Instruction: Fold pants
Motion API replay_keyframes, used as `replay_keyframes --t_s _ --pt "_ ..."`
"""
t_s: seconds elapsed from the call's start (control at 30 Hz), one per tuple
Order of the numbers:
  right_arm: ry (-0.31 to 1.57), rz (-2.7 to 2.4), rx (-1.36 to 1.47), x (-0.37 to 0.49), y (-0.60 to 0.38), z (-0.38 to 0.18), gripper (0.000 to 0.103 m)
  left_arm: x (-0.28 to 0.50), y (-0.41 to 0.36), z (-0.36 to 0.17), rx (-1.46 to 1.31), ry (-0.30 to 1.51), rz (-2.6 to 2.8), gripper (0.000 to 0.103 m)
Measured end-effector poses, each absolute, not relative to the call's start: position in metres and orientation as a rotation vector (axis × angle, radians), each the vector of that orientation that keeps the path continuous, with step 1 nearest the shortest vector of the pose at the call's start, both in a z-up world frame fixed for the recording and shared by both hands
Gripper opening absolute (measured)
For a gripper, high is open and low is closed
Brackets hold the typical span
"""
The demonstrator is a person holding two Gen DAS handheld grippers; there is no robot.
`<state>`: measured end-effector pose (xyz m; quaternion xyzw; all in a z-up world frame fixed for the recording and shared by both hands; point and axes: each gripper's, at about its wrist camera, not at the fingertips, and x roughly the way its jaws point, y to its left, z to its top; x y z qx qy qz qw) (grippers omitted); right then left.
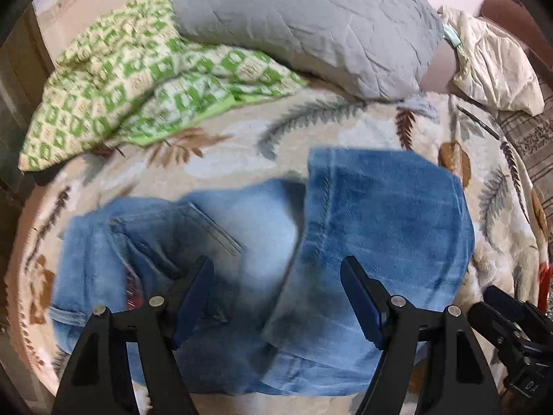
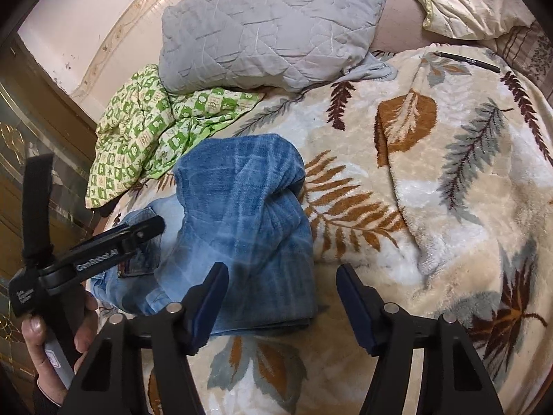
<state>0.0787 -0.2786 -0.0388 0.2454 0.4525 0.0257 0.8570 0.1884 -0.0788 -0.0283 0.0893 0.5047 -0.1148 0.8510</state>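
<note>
The blue jeans [image 1: 262,259] lie partly folded on the leaf-patterned blanket [image 1: 328,131], with a darker leg section [image 1: 387,214] folded over the lighter waist part. My left gripper [image 1: 276,297] is open and empty, hovering just above the jeans. In the right wrist view the jeans [image 2: 242,221] lie left of centre. My right gripper [image 2: 281,297] is open and empty, above the jeans' right edge and the blanket [image 2: 432,180]. The left gripper also shows in the right wrist view [image 2: 152,226], held in a hand over the waist end.
A grey quilted pillow [image 1: 311,24] and a green checked cloth [image 1: 131,83] lie at the far side of the bed. A cream pillow [image 1: 494,62] is at far right. A black pen [image 2: 466,60] lies on the blanket. A wooden cabinet [image 2: 31,131] stands left.
</note>
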Motion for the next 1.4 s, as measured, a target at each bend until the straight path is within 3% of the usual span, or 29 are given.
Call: replay_keyframes --t_s 0.2,0.23,0.27,0.3,0.47,0.5,0.7,0.9,1.03,1.1,1.17,1.23,1.4 --pt "0.955 -0.02 0.386 0.08 -0.263 -0.033 0.065 0.181 -0.085 -0.056 0.179 1.121 -0.26 0.074" --pt "0.955 -0.028 0.377 0.079 -0.262 -0.032 0.065 0.178 -0.088 -0.06 0.19 1.123 -0.257 0.063" --pt "0.957 -0.033 0.373 0.079 -0.263 -0.032 0.065 0.177 -0.091 -0.063 0.191 1.127 -0.261 0.043" --pt "0.957 -0.037 0.373 0.078 -0.264 -0.032 0.065 0.176 -0.092 -0.065 0.189 1.135 -0.262 0.034" --pt "0.957 -0.054 0.407 0.075 -0.272 -0.035 0.065 0.17 -0.092 -0.056 0.189 1.104 -0.252 0.006" --pt "0.957 -0.056 0.411 0.075 -0.273 -0.035 0.065 0.166 -0.091 -0.05 0.192 1.083 -0.252 0.005" --pt "0.951 -0.054 0.417 0.075 -0.273 -0.033 0.065 0.142 -0.069 -0.018 0.175 0.985 -0.243 0.005" --pt "0.962 -0.058 0.418 0.073 -0.273 -0.036 0.065 0.133 -0.062 -0.056 0.179 1.063 -0.257 0.006" --pt "0.956 -0.055 0.441 0.073 -0.276 -0.036 0.065 0.126 -0.06 -0.052 0.167 1.032 -0.277 0.01" --pt "0.952 -0.036 0.461 0.074 -0.277 -0.037 0.065 0.129 -0.06 -0.046 0.181 1.038 -0.273 0.02" --pt "0.953 -0.023 0.469 0.074 -0.276 -0.038 0.066 0.132 -0.057 -0.038 0.189 1.023 -0.274 0.048" --pt "0.946 -0.018 0.497 0.073 -0.279 -0.04 0.066 0.138 -0.051 -0.029 0.157 0.988 -0.271 0.069" --pt "0.951 -0.023 0.591 0.073 -0.291 -0.049 0.068 0.173 -0.06 -0.015 0.147 0.962 -0.259 0.072"
